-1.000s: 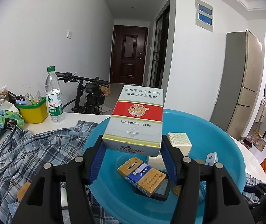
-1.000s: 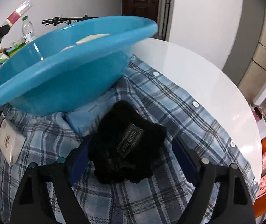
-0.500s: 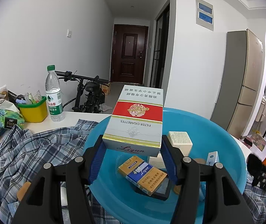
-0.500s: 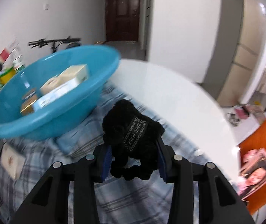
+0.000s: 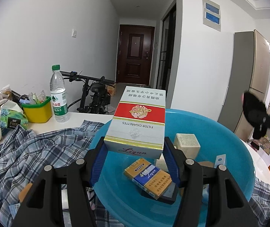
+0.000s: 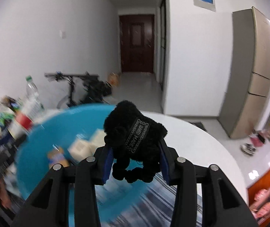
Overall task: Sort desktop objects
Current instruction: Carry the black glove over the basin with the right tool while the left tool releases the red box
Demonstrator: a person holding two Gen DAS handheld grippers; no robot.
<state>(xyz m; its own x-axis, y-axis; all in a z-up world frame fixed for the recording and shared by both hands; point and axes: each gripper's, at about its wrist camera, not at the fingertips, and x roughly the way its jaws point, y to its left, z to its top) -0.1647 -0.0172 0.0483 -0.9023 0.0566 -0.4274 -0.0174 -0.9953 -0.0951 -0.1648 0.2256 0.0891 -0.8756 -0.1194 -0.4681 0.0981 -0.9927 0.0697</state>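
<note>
- Your left hand-held gripper (image 5: 134,162) pinches the white, red and gold cardboard cigarette carton (image 5: 137,122) by its near end, blue pads on both sides, carton sticking out over the round blue plastic basin (image 5: 235,149).
- Your right hand-held gripper (image 6: 135,167) pinches the black fuzzy knitted piece with a "HAND MADE" label (image 6: 134,135), clear of the plaid shirt cloth (image 6: 144,198), just at the basin's near rim; that view is motion-blurred.
- Basin sits on the plaid cloth on the white round counter (image 6: 201,145) and already holds a yellow-and-blue cigarette pack (image 5: 150,176), pale small boxes (image 5: 187,146) and a dark flat item under the pack.
- Step in hand, judged: drop both items in the basin.
- Carry the black piece well past the rim before you let go; it's soft and loops hang below the pads, they could snag the rim.
- Lower the carton first, tilt its far end down, then release. Dropped from up there it may knock the pack or tip the basin.
- Keep the two grippers apart over the basin; one at a time is safer.
- Leave the clear water bottle with green cap (image 5: 58,94) and yellow tub (image 5: 38,111) alone.
</note>
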